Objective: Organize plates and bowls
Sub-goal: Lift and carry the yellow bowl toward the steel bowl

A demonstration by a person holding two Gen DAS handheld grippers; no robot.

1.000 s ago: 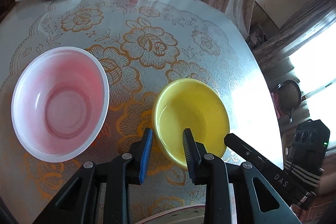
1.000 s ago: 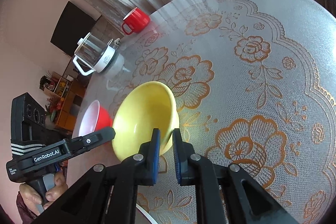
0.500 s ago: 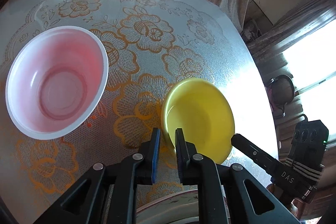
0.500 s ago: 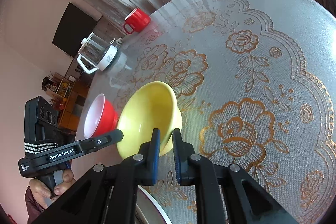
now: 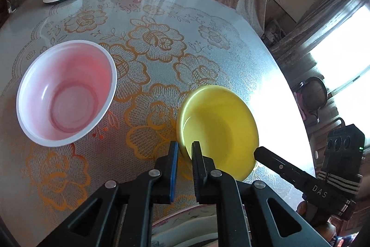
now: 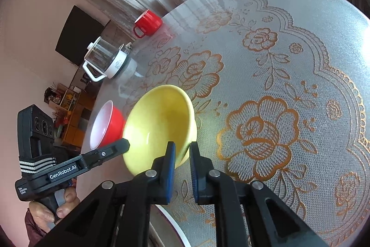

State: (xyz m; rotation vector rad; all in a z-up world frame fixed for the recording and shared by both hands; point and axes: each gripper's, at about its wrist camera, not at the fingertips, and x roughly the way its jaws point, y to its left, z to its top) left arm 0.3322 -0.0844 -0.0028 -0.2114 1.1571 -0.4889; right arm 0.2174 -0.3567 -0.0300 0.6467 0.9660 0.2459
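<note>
Left wrist: left tool pinching yellow bowl rim, tilted at 5 o'clock off tabletop; right tool pinching opposite rim. Red bowl at 9 o'clock.

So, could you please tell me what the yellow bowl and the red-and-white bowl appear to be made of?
The yellow bowl looks like glazed ceramic or glossy melamine: thick rim, smooth sheen. The red-and-white bowl seems thin plastic: its white inside glows pink, as if light passes through the red outer wall. Neither is certain.
</note>
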